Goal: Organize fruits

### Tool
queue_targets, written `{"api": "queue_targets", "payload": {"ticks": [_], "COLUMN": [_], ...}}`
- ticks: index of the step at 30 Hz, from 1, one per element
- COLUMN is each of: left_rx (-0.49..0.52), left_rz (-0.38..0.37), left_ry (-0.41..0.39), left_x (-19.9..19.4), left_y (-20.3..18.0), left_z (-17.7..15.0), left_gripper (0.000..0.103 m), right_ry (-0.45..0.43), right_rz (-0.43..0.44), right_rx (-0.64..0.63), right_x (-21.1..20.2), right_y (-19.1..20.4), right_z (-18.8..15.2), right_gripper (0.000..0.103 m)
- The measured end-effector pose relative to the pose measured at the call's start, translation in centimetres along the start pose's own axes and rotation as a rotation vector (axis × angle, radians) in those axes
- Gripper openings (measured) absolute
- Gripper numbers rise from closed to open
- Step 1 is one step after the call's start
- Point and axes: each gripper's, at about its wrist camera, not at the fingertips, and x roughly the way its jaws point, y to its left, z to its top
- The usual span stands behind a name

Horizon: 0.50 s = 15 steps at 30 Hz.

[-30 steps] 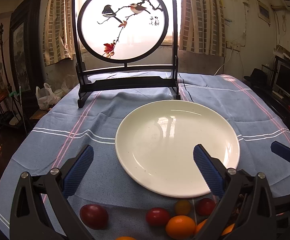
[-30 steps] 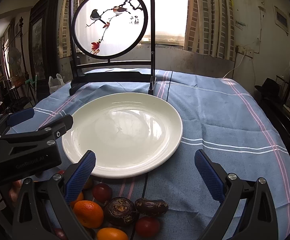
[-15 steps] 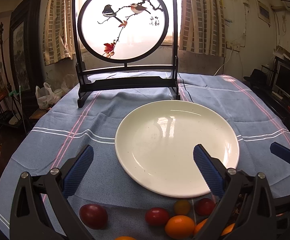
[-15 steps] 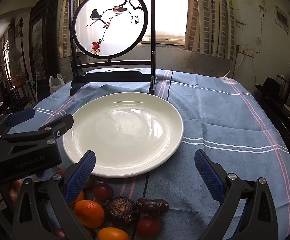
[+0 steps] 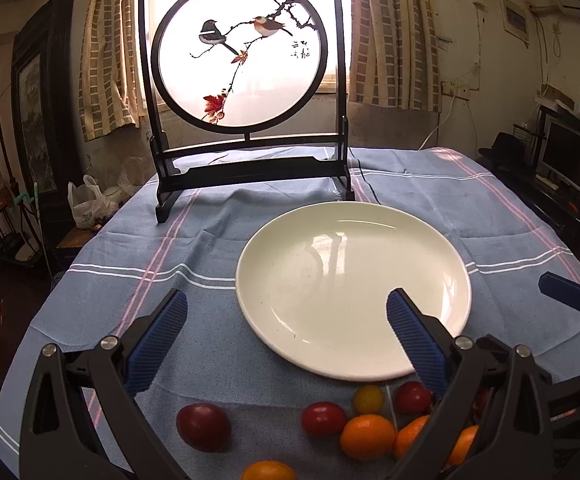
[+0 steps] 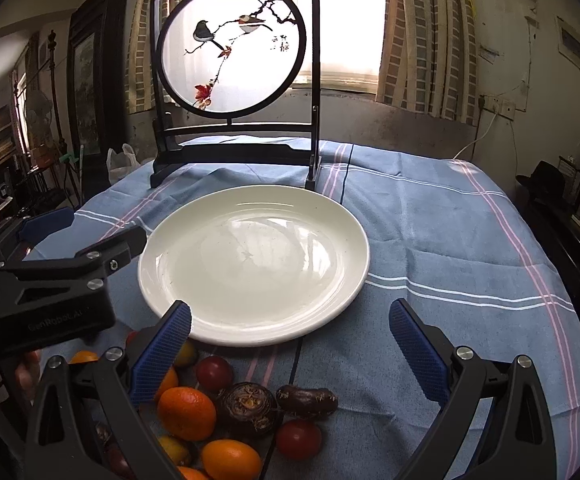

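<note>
In the left wrist view, the left gripper [image 5: 285,334] is seen with its fingers spread wide and nothing held, above the blue cloth [image 5: 193,248] of the surface; the white plate [image 5: 352,288] lies bare, with the fruits [image 5: 366,436] clustered just before its near rim. In the right wrist view, the right gripper [image 6: 290,340] is likewise wide open and empty, with the fruits [image 6: 187,412] gathered near its left finger.
</note>
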Motion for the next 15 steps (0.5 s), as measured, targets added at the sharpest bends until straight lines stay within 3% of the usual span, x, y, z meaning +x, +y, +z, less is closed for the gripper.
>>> {"api": "queue_targets", "payload": {"ticks": [3, 10, 15], "left_rx": [0.029, 0.220, 0.336], "left_rz": [-0.051, -0.164, -0.249], "left_ry": [0.017, 0.018, 0.098], "left_x": [-2.5, -9.0, -10.2], "left_y": [1.6, 2.8, 1.3], "left_z": [-1.4, -6.2, -10.0], "left_gripper": [0.098, 0.098, 0.098], "right_ry": [0.028, 0.127, 0.195], "right_rz": [0.051, 0.127, 0.149], "right_rx": [-0.045, -0.083, -0.129], "right_x": [-2.2, -7.8, -9.0], "right_y": [-0.7, -3.4, -3.4], "right_z": [-1.4, -5.5, -8.5], "right_gripper": [0.099, 0.099, 0.095]}}
